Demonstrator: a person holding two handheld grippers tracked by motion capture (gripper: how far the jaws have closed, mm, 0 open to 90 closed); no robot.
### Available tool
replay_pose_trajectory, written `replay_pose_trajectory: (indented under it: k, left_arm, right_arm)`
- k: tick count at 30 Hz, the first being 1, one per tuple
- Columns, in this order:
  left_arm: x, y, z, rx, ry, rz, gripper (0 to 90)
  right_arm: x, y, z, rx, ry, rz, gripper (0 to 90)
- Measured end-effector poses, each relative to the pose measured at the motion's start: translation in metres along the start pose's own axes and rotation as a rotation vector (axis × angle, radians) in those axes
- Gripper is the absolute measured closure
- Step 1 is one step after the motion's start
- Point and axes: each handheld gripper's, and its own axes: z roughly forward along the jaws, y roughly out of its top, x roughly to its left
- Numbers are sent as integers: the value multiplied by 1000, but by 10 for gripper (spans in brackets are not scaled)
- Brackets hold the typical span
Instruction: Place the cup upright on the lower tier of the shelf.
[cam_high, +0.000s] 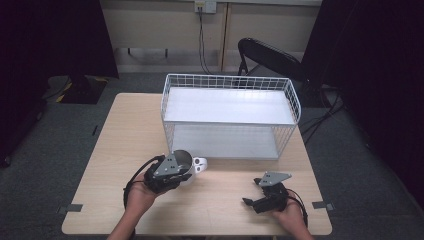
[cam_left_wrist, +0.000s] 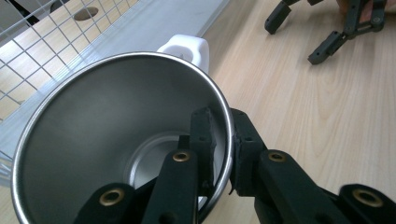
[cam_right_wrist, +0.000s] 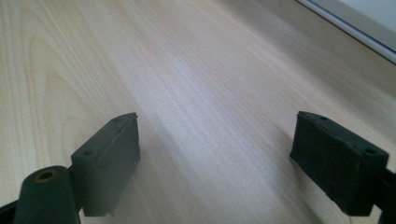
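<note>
Nowhere showed any brand, label or readable writing, neither on the steel cup (cam_left_wrist: 107, 135) nor on its white handle (cam_left_wrist: 187, 46). Stood behind the cup: a white wire rack (cam_high: 230, 117) with two pale shelves, its open front facing the person, taking up the far middle of the wooden surface (cam_high: 120, 140). Lay beyond the surface: grey floor, a black fan (cam_high: 270, 55) and a cable (cam_high: 202, 45) running down from a wall socket. Stood between cup and rack: nothing but a strip of bare wood. Held the cup just in front of the rack's lower left corner, tilted, mouth toward the left gripper's camera, handle on the far side toward the rack. Gripped by the left gripper (cam_left_wrist: 223, 149) at the near rim: one of the fingers (cam_left_wrist: 203, 140) inside the bowl, the other outside, both clamped tight on the thin steel wall. Rested near the front right edge, well apart from the cup: the right gripper (cam_right_wrist: 215, 154), fingers (cam_right_wrist: 112, 158) spread wide over bare wood, nothing between them.
</note>
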Motion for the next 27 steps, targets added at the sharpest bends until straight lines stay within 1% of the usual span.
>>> replay_pose_trajectory:
  k: [3,7,10,12,14,16,18,22,25,27]
  left_arm:
    - [2,3,3,6,2,4,823]
    - [4,8,7,2,5,-3,822]
    - [6,12,10,11,10,4,822]
    - [7,13,11,9,13,-6,822]
    - [9,14,12,11,17,-2,822]
    - [10,15,13,8,22,-18,823]
    - [12,17,13,11,28,-9,822]
    - [15,20,15,9,40,-11,822]
    - [15,22,17,5,38,-22,822]
    - [16,23,18,6,39,-20,823]
  right_arm:
    - [0,0,0,0,0,0,144]
    - [0,0,0,0,0,0,144]
    - [0,0,0,0,0,-1,144]
    - [0,0,0,0,0,0,144]
    - [0,0,0,0,0,-1,144]
    - [0,0,0,0,0,0,144]
    - [0,0,0,0,0,-1,144]
    - [0,0,0,0,0,-1,143]
    - [0,0,0,0,0,-1,142]
    - [0,0,0,0,0,-1,142]
